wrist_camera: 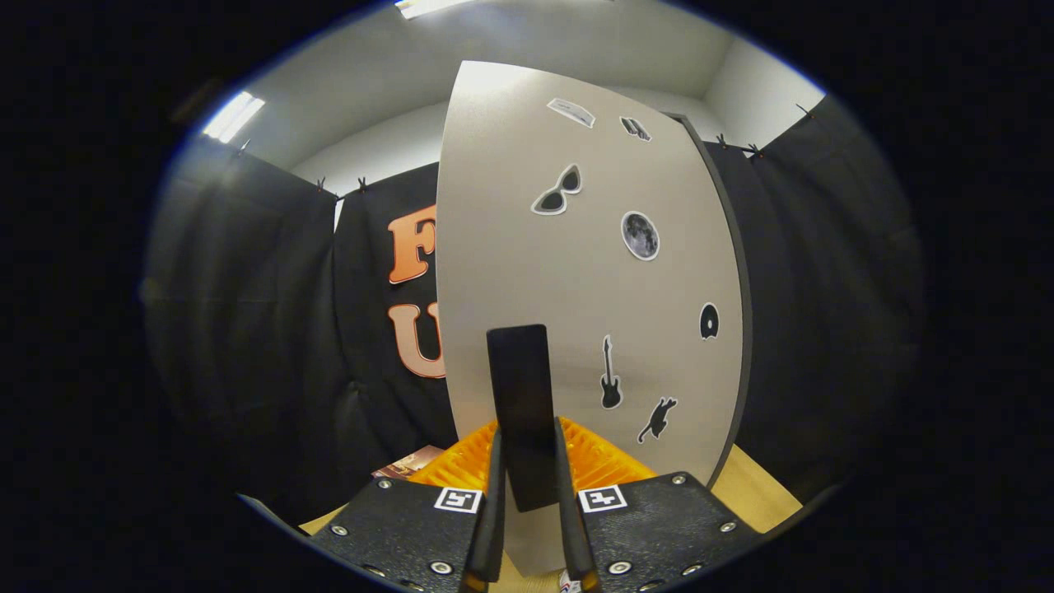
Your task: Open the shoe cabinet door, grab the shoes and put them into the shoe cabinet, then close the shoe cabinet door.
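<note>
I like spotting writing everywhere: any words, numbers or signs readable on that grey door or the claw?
No readable words or numbers.
Pale grey cabinet door: picture stickers only; top two too blurred.
Claw, closed on the tall black door handle: square coded tags, no text.

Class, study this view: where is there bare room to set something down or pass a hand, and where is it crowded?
Bare tan floor lies beside the cabinet door's hinge-side edge. It is crowded ahead: the gripper is shut on the black handle, close against the door, with the orange shoes pressed beside the fingers.
</note>
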A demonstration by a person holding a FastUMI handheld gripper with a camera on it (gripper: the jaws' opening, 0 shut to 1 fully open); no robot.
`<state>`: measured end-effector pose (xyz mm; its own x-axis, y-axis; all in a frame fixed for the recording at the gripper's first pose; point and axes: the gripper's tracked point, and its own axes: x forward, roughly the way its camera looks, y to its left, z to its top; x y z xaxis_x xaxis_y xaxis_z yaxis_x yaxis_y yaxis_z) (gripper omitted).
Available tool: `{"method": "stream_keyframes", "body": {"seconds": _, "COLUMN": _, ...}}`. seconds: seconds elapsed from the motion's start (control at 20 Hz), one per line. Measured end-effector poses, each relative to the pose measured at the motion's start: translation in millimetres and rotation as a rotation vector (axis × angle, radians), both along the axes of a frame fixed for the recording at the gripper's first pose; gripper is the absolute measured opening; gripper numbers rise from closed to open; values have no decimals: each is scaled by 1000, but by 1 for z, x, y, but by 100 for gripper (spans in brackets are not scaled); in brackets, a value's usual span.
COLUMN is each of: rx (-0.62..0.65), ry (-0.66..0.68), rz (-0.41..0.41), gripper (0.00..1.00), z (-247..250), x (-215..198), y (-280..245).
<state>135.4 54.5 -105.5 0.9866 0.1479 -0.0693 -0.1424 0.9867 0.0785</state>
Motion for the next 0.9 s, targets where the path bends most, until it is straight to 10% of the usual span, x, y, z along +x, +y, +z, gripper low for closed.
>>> {"method": "stream_keyframes", "body": {"seconds": 0.9, "rx": 13, "ry": -9, "rz": -40, "gripper": 28, "z": 11, "x": -100, "y": -111}}
